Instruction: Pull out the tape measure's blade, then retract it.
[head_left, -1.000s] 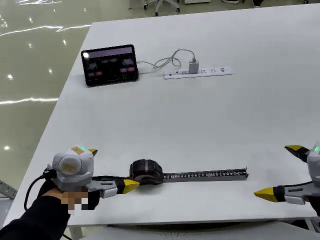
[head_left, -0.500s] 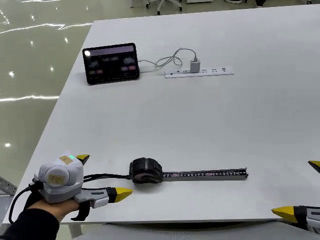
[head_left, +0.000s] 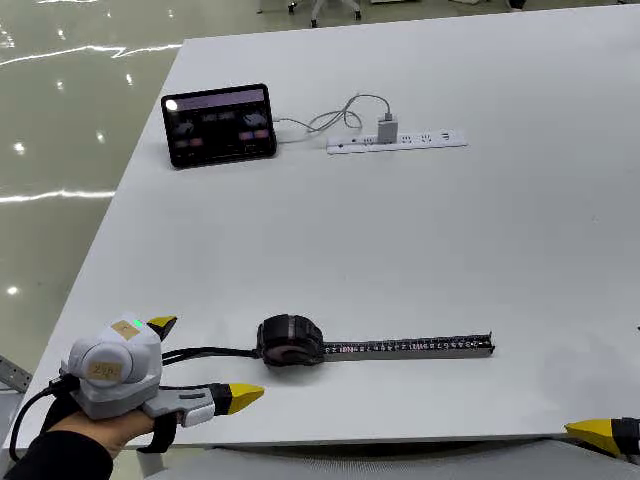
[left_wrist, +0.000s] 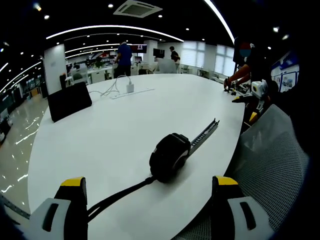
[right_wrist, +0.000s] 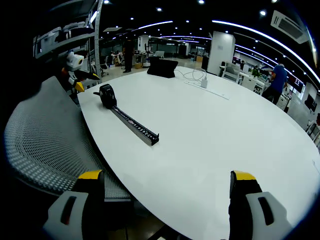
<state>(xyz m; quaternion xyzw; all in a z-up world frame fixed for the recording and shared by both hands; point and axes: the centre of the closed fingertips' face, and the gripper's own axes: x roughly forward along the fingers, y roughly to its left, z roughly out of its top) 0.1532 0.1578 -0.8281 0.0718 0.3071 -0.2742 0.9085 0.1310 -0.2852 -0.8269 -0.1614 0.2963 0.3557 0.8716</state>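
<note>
A black tape measure (head_left: 291, 341) lies near the white table's front edge, its blade (head_left: 410, 348) pulled out to the right and lying flat. The case (left_wrist: 170, 155) and its wrist strap (left_wrist: 120, 195) lie just ahead of my left gripper (head_left: 205, 362), which is open, to the left of the case and not touching it. My right gripper (right_wrist: 167, 192) is open too, off the table's front right corner; one yellow tip (head_left: 598, 435) shows there. From it the tape measure (right_wrist: 107, 95) and blade (right_wrist: 135, 125) lie far off to the left.
A black tablet (head_left: 220, 125) stands at the back left, cabled to a white power strip (head_left: 398, 143) with a charger plugged in. A grey mesh chair back (right_wrist: 45, 150) sits against the table's near edge (head_left: 400, 438). People stand in the far background.
Both grippers have drawn back toward the person. The left one moved left and away from the case. The right one dropped lower toward the right corner. The tape measure and its blade stayed put.
</note>
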